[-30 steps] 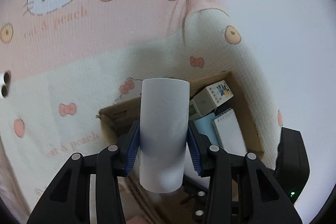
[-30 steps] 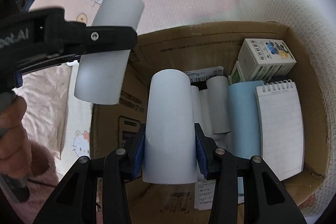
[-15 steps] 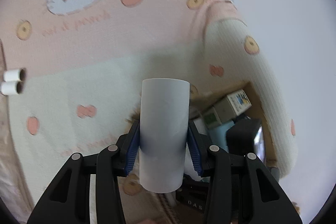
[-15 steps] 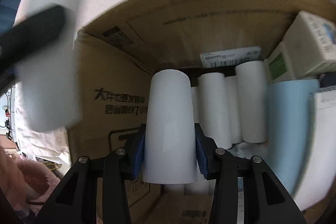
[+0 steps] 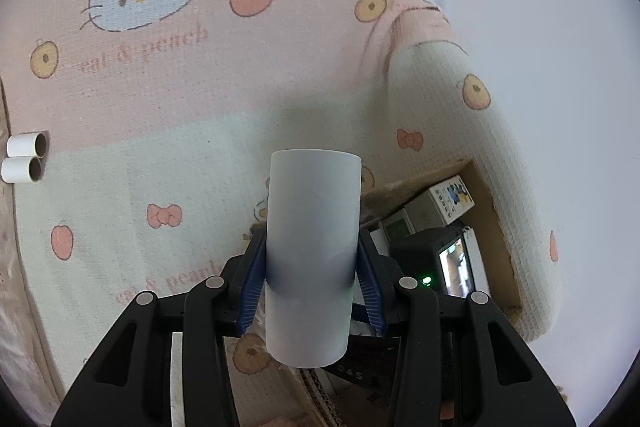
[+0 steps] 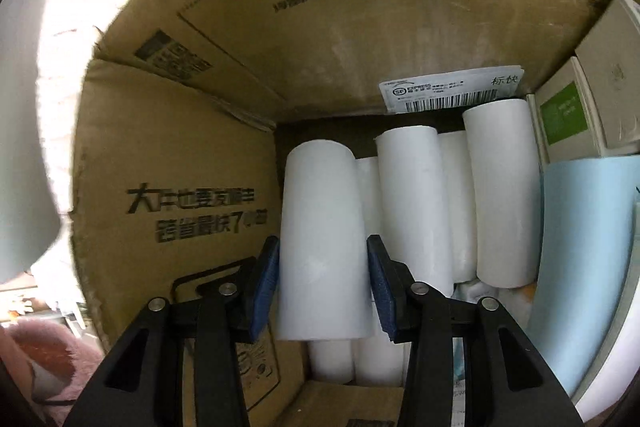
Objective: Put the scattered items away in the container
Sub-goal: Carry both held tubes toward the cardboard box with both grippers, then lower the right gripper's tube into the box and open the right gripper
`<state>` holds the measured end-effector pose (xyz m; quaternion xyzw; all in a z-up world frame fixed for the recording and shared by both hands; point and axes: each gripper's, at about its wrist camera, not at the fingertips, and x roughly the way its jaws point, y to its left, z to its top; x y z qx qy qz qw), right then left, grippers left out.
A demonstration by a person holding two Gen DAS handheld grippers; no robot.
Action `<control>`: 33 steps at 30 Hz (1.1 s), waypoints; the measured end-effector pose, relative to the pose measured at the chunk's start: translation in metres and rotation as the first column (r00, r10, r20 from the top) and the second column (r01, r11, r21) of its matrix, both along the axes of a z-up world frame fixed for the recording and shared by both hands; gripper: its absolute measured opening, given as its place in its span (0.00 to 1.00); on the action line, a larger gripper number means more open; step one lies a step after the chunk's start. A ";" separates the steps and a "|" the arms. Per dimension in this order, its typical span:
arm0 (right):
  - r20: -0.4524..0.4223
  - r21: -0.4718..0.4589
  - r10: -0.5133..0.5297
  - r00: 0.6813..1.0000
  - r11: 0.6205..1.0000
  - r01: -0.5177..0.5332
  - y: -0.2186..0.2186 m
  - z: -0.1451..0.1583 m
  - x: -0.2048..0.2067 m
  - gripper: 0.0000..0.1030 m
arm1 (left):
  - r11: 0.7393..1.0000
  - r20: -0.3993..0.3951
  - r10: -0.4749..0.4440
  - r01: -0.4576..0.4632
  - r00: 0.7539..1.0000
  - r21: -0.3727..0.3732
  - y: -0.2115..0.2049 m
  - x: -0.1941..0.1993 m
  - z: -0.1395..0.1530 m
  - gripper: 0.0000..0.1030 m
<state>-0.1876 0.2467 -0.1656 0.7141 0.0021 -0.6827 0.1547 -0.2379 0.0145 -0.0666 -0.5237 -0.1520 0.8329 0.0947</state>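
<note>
My left gripper (image 5: 312,267) is shut on a white paper tube (image 5: 314,211) that stands up between its blue pads, above the patterned blanket and left of the cardboard box (image 5: 494,195). My right gripper (image 6: 324,267) is shut on a second white tube (image 6: 322,227) and reaches down inside the box (image 6: 180,187), close to its left wall. Several white tubes (image 6: 408,203) lie side by side on the box floor beneath and to the right of it. Two short white rolls (image 5: 24,157) lie on the blanket at the far left.
The box also holds a light blue sheet (image 6: 580,247), small cartons (image 6: 564,115) and a shipping label (image 6: 452,91). A pink fluffy sleeve (image 6: 52,359) shows at the lower left. The blanket (image 5: 160,67) covers the surface; its folded edge (image 5: 480,107) rises by the box.
My right gripper has sunk with its tube from above the box rim down into the box. The left gripper has turned slightly, bringing the two short rolls into view.
</note>
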 end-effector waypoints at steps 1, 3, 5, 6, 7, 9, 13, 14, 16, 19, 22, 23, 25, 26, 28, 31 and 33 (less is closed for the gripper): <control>0.008 -0.008 -0.003 1.000 1.000 0.003 0.002 0.001 0.001 0.39 | 1.000 0.000 -0.004 0.004 1.000 -0.002 0.002 0.001 -0.001 0.45; 0.006 -0.001 0.002 1.000 1.000 -0.002 0.006 0.003 0.003 0.39 | 1.000 -0.002 -0.010 0.010 1.000 -0.004 0.005 0.002 -0.001 0.46; 0.017 -0.008 0.000 1.000 1.000 0.000 0.011 0.003 0.006 0.39 | 1.000 -0.001 -0.016 0.016 1.000 -0.006 0.006 0.004 -0.001 0.46; 0.016 0.003 0.004 1.000 1.000 -0.005 0.013 0.003 0.007 0.39 | 1.000 0.001 -0.017 0.017 1.000 -0.006 0.007 0.005 -0.002 0.46; 0.019 0.015 0.009 1.000 1.000 -0.009 0.014 0.001 0.009 0.39 | 1.000 0.005 -0.020 0.020 1.000 -0.008 0.008 0.005 -0.003 0.46; 0.043 0.026 0.024 0.999 0.999 -0.025 0.015 -0.005 0.012 0.39 | 1.000 0.014 -0.024 0.025 1.000 -0.011 0.010 0.004 -0.004 0.46; 0.059 0.055 0.077 0.995 0.995 -0.080 0.009 -0.015 0.017 0.33 | 0.999 0.016 -0.026 0.026 1.000 -0.019 0.012 0.005 -0.004 0.46; 0.050 0.055 0.077 0.996 0.995 -0.080 0.009 -0.014 0.015 0.33 | 0.999 0.016 -0.024 0.025 1.000 -0.024 0.012 0.005 -0.004 0.46; 0.041 0.026 0.082 0.996 0.996 -0.083 0.008 -0.012 0.011 0.32 | 0.999 0.021 -0.018 0.019 1.000 -0.031 0.012 0.006 -0.005 0.46; 0.060 0.035 0.112 0.992 0.993 -0.114 0.008 -0.013 0.005 0.32 | 0.999 0.032 -0.021 0.022 0.999 -0.033 0.013 0.005 -0.006 0.46; 0.086 0.051 0.135 0.987 0.989 -0.139 0.011 -0.013 0.007 0.32 | 0.999 0.035 -0.020 0.021 0.999 -0.044 0.015 0.006 -0.006 0.46; 0.082 0.055 0.126 0.989 0.990 -0.130 0.014 -0.010 0.007 0.32 | 0.998 0.037 -0.023 0.025 0.999 -0.051 0.017 0.006 -0.007 0.46; 0.039 0.043 0.108 0.993 0.993 -0.110 0.023 0.003 0.009 0.32 | 0.998 0.040 -0.025 0.027 0.999 -0.060 0.021 0.005 -0.007 0.46; 0.010 0.037 0.104 0.995 0.994 -0.104 0.028 0.013 0.010 0.32 | 0.997 0.039 -0.026 0.028 0.999 -0.066 0.022 0.005 -0.008 0.46; -0.036 0.034 0.095 0.995 0.995 -0.094 0.038 0.032 0.012 0.34 | 0.997 0.040 -0.030 0.033 0.999 -0.076 0.026 0.006 -0.008 0.45; -0.129 0.060 0.071 0.989 0.996 -0.064 0.062 0.066 0.015 0.43 | 0.998 0.079 -0.047 0.050 0.996 -0.041 0.033 0.006 -0.012 0.45; -0.186 0.102 0.067 0.980 0.994 -0.048 0.075 0.081 0.016 0.53 | 0.998 0.098 -0.065 0.067 0.993 -0.018 0.040 0.005 -0.014 0.45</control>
